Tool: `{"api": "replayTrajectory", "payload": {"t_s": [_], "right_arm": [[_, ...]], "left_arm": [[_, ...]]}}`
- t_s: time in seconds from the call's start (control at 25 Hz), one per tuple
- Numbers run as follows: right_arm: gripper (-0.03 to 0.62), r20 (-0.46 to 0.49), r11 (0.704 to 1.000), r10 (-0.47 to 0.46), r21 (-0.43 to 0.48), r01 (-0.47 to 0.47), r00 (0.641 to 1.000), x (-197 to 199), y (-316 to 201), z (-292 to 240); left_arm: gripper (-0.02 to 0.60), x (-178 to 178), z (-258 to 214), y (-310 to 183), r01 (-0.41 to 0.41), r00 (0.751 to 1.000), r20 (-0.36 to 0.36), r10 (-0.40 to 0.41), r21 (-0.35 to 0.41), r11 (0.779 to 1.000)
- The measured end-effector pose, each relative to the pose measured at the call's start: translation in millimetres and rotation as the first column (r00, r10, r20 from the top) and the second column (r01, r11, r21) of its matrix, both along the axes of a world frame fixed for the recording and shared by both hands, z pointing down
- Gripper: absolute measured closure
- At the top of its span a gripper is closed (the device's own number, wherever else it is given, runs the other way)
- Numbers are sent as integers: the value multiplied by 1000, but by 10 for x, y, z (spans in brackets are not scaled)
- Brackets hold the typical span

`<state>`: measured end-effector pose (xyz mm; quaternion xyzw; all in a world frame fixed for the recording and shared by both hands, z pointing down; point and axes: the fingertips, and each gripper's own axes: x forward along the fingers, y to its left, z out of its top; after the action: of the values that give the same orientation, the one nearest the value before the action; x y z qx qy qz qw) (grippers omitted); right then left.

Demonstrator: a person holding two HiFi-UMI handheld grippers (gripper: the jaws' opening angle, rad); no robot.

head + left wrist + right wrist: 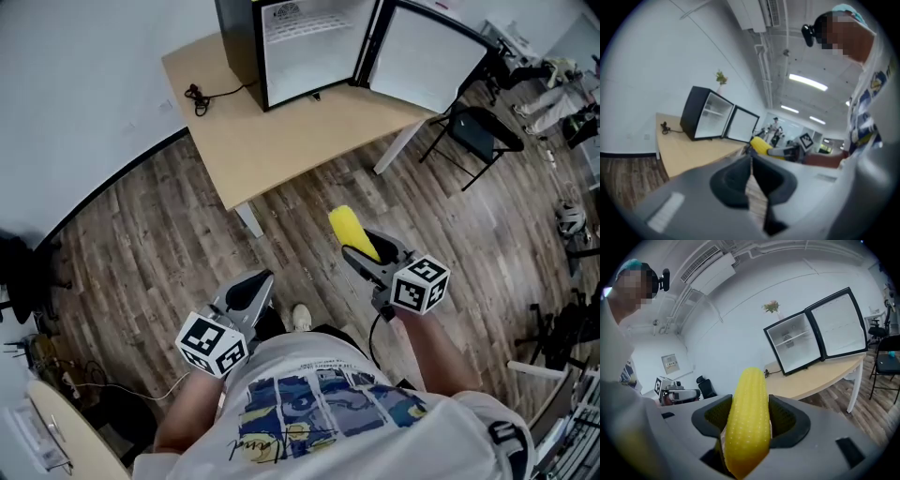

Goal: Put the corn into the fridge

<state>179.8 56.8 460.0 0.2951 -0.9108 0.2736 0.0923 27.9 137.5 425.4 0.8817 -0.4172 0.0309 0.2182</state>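
No text or label can be read.

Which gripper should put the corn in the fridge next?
Right. The right gripper holds the corn between its jaws, and the mini fridge on the table ahead has its door open. The left gripper is shut and empty, so it would probably need a handover first.

Bare floor up to table; fridge mouth unblocked, door wide at rt, cable at lt.
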Motion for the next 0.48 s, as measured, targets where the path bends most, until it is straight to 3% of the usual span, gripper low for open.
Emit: {"api": "replayTrajectory", "payload": {"t_s": [0.2,0.48], "right_arm": [[350,-45,995,92,33,-90,995,-9,-671,-15],[350,-114,978,203,62,-197,973,-101,-1614,-156]], "left_arm": [[563,-243,113,-606,-54,998,-13,54,-8,999],[571,-496,-114,-1618,-182,982,-33,184,57,982]]}}
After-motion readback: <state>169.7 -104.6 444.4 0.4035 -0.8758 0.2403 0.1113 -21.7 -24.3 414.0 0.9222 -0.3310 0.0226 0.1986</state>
